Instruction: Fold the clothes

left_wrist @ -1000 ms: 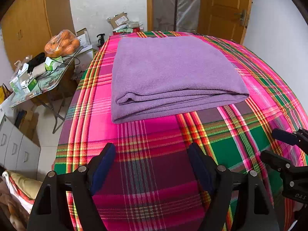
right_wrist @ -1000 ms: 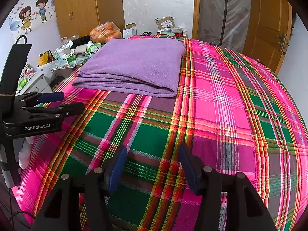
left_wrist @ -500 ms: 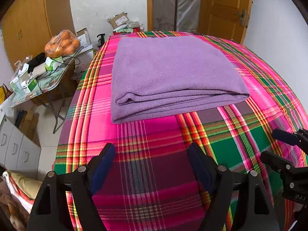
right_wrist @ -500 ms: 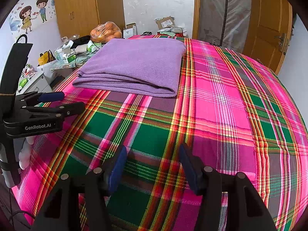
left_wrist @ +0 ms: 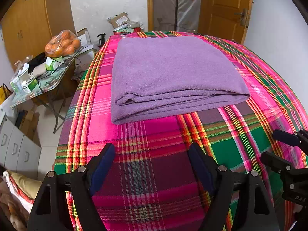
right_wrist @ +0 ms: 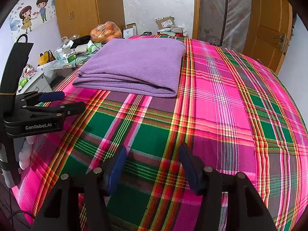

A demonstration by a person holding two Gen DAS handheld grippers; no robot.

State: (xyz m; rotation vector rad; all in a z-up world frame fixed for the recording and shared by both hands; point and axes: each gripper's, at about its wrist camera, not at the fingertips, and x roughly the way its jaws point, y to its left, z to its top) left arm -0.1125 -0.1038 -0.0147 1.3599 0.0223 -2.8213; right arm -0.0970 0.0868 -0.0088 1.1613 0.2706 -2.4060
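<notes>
A folded purple towel (left_wrist: 173,73) lies on the plaid bed (left_wrist: 157,154); near it, left tongs (left_wrist: 152,156) and right tongs (right_wrist: 154,157) hover released, grasping nothing.

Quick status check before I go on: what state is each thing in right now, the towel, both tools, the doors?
purple towel: folded in layers, lying flat on the plaid cover, nothing gripping it.
left tool: open, empty, short of the towel's near edge.
right tool: open, empty, over bare plaid.
wooden door: shut.
wardrobe doors: shut.
bag of oranges: lying on the side table.
</notes>
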